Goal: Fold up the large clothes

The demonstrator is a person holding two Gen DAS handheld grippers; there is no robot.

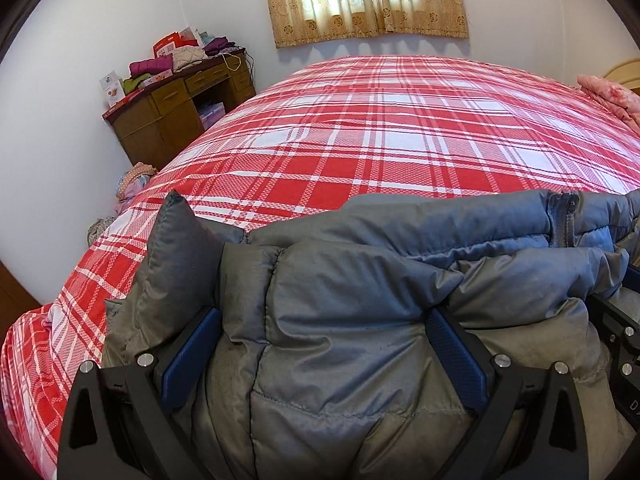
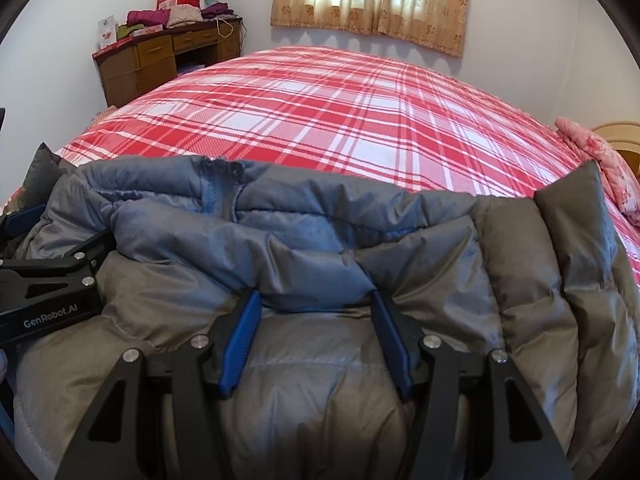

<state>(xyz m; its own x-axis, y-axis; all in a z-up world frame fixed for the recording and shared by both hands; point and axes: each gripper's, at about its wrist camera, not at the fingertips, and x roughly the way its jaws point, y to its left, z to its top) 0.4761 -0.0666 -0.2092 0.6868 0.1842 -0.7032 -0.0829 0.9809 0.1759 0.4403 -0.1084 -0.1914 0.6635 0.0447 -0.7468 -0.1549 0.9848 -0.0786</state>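
Ahead: the plaid bed (image 1: 380,128) lies wide open.
Blocking: the puffy grey jacket (image 1: 340,300) bulks right in front.
Far right: a pink quilt (image 2: 596,156) sits at the edge.

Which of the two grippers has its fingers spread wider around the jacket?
The left gripper: its blue-padded fingers straddle a broad bunch of the grey quilted puffer jacket. The right gripper spans a narrower fold.

"GenRobot.AI" in white on left tool (image 2: 52,216) body, other print unreadable
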